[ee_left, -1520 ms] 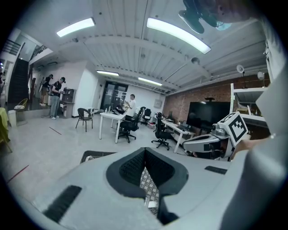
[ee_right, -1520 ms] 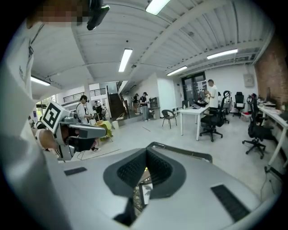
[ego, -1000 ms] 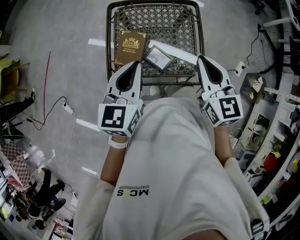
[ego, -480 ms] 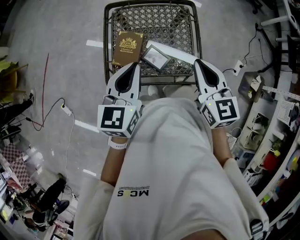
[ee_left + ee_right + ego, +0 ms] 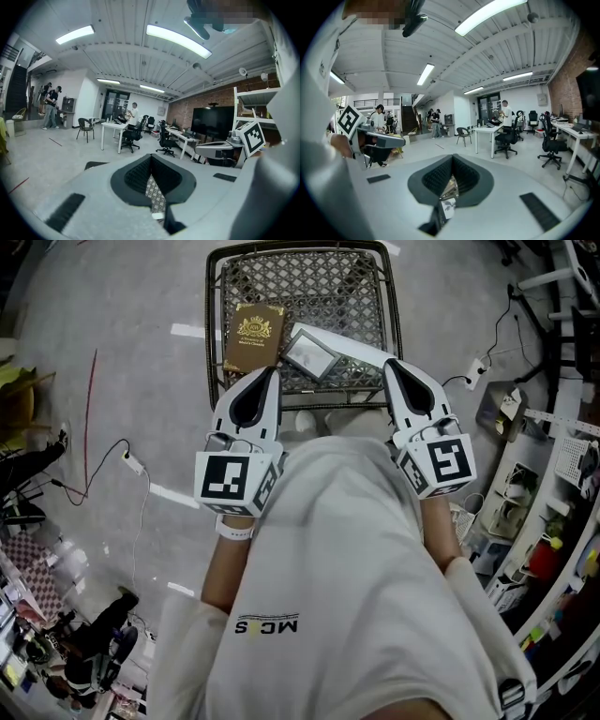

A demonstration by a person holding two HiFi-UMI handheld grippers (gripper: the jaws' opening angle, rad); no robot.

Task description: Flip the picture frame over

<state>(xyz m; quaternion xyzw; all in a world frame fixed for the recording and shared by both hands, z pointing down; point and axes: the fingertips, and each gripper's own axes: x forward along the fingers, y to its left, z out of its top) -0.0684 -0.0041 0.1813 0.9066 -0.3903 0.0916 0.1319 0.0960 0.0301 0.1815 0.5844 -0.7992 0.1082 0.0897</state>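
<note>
In the head view a small grey picture frame lies on a metal mesh table, leaning on a long white strip. A brown book with a gold crest lies to its left. My left gripper is held near my body, its tip over the table's near edge just below the book. My right gripper hangs over the near right corner, right of the frame. Both are shut and hold nothing. In the left gripper view the left gripper's jaws meet at the tip; the right gripper looks the same in its own view.
Cables run over the grey floor, a red one at left and a black one with a white plug block. Cluttered shelves stand at right. The gripper views look across an office with desks, chairs and people standing far off.
The right gripper has drifted slightly left and toward the table. The left gripper has barely moved. The frame and book lie as before.
</note>
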